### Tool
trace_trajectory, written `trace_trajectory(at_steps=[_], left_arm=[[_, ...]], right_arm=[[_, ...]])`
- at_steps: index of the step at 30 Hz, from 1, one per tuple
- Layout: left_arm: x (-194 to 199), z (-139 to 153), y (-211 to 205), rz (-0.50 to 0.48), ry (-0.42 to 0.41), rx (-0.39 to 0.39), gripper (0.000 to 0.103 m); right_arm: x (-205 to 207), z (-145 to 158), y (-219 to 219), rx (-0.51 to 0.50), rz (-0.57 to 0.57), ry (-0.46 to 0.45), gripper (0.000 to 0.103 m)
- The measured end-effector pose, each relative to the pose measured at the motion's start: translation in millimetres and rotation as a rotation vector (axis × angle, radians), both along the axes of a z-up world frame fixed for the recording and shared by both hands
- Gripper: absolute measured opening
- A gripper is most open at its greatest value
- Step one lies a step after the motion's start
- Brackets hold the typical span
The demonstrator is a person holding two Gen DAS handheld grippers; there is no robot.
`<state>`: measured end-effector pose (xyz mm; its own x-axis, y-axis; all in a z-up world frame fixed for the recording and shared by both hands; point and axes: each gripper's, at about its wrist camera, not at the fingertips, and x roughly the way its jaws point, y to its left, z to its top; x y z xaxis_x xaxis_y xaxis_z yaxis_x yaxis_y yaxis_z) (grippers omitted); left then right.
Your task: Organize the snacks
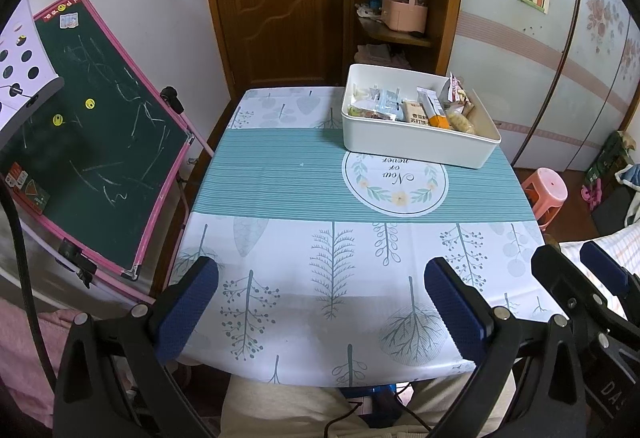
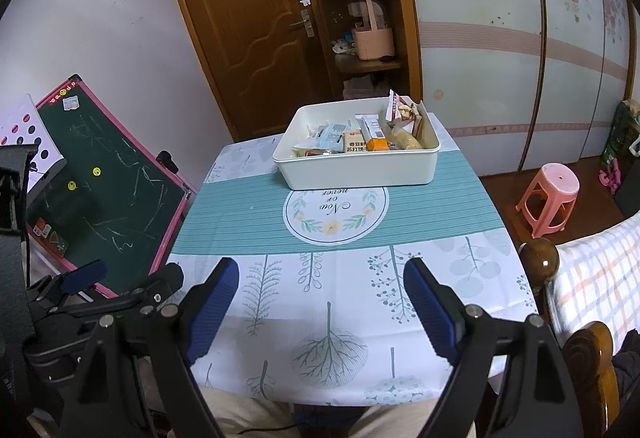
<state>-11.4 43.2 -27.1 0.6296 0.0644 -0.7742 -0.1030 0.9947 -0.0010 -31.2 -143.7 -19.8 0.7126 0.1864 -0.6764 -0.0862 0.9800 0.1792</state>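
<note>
- Snacks [image 2: 362,140] all sit inside white bin [image 2: 360,174] at table's far end.
- Left gripper [image 1: 320,302] and right gripper [image 2: 320,304]: jaws spread, nothing held, over near edge.
- Looks finished; otherwise reach in from above, one packet per grab.

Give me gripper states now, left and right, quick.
Left gripper: open, nothing between its fingers, over the near table edge.
Right gripper: open, empty; the snack bin sits untouched further back.
</note>
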Motion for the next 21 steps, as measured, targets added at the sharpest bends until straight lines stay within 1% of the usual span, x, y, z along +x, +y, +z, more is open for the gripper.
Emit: trace_trajectory(at_steps=[4, 11, 21], left_arm=[[0.1, -0.1, -0.1, 0.000, 0.001, 0.001, 0.103], [-0.4, -9.9, 5.3, 0.000, 0.018, 0.002, 0.103], [2.7, -11.0, 4.6, 0.000, 0.026, 0.004, 0.102]], right_arm=[[0.1, -0.5, -0.3, 0.003, 0.003, -0.001, 0.085], [2.3, -8.3, 1.9, 0.013, 0.007, 0.017, 0.085], [6.2, -11.2, 0.4, 0.020, 0.008, 0.030, 0.085]])
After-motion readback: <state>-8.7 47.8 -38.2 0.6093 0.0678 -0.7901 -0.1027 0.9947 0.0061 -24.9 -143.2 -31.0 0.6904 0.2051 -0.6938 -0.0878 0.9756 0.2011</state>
